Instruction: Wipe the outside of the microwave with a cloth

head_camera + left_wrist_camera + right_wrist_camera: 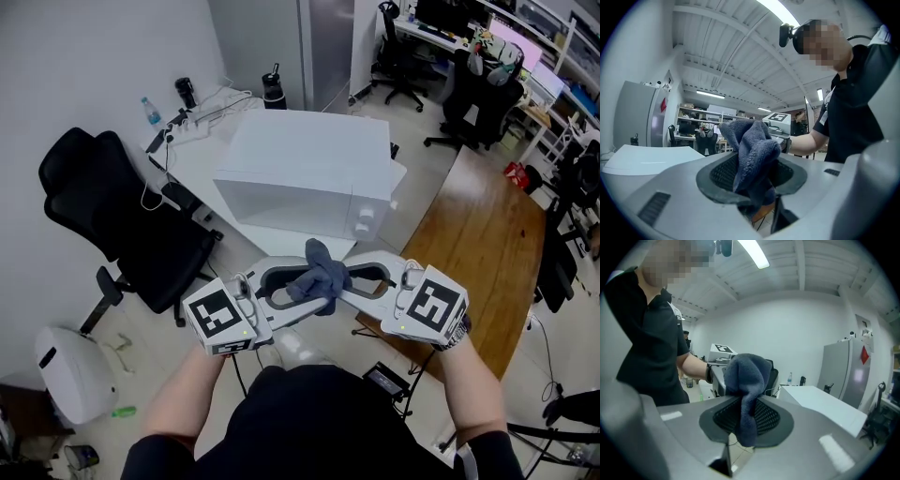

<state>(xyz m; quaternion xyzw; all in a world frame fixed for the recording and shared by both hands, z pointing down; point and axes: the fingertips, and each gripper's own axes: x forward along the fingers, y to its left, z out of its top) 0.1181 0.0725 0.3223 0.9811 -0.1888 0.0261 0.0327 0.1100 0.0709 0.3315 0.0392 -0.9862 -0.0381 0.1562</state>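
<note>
The right tool [345, 284] is clamping the cloth [319, 270]; the left tool [292, 292], jaws apart, is loosely straddling it. Drawing it clear without snagging seems wise before wiping the far microwave [309, 169].

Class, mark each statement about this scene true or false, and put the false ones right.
1. The blue-grey cloth lies on the white microwave. False: it sits between the jaws of the left gripper and the right gripper, off the microwave.
2. The microwave's door is shut. True.
3. A black office chair stands left of the microwave in the head view. True.
4. The microwave stands on the brown wooden table. False: it stands on a white table.
</note>
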